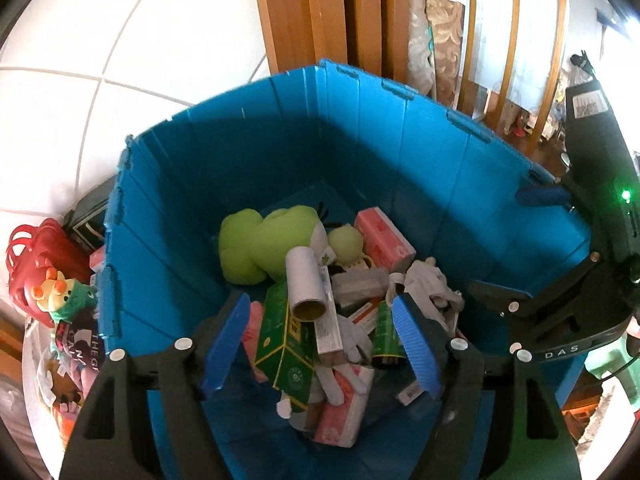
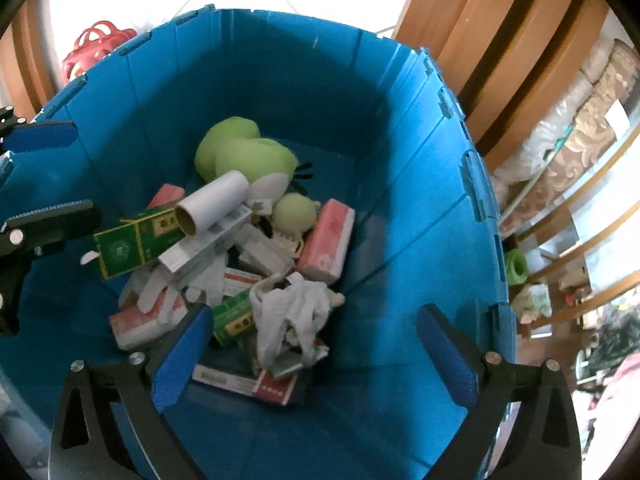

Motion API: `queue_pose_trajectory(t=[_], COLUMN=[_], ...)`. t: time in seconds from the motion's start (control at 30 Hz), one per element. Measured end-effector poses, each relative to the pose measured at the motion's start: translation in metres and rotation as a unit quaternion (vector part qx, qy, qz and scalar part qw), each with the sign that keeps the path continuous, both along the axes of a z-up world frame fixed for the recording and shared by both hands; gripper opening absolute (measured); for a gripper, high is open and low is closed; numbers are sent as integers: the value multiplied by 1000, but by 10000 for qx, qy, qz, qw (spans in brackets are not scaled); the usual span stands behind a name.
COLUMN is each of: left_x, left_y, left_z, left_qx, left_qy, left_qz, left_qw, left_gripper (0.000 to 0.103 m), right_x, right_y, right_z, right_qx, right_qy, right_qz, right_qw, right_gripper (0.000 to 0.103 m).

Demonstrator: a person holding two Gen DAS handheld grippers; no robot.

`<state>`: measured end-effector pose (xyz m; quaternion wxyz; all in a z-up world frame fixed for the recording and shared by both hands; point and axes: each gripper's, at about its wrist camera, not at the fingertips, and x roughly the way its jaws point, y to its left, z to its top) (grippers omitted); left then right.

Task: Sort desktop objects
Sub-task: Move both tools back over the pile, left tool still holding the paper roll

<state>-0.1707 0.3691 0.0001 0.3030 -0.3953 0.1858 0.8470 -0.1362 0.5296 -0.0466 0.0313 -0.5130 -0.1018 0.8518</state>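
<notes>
Hovering over the blue bin (image 1: 168,184) w/ left gripper (image 1: 320,344) and right gripper (image 2: 316,356) both apart & empty, we judge the white paper roll (image 1: 306,284) atop the pile light, crushable, best pinched mid-body.

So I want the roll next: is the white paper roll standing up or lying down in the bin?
Lying down. The white paper roll rests tilted on the green box in the blue bin, its open cardboard core facing sideways.
</notes>
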Motion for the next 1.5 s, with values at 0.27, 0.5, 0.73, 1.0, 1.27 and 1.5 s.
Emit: queue_pose_trajectory(t=[0.27,0.5,0.73,1.0,1.27,1.5], left_x=[23,29,6,-21,-52,-89], left_y=[-52,-148,-251,-387,-458,-450], left_z=[34,48,13,-42,-106,-176], left_qx=[585,1210,1089,849,494,496], left_qy=[801,1493,1230,913,334,-621], left_qz=[381,1356,2251,3153,3442,3368], left_qw=[9943,9719,9604,9408,9370,9382], left_gripper=[80,88,88,88,88,88], right_x=[20,32,24,4,-34,-96], right_y=[-30,-84,-163,-270,-370,-386], right_z=[32,68,83,80,32,-71], right_qx=[-271,-776,-1286,-1678,-1734,-1599], right_qy=[578,1429,1849,2018,1878,1012], right_qz=[89,291,607,895,1057,361], right_qw=[9979,9863,9724,9608,9610,9813], right_gripper=[103,103,103,103,103,103])
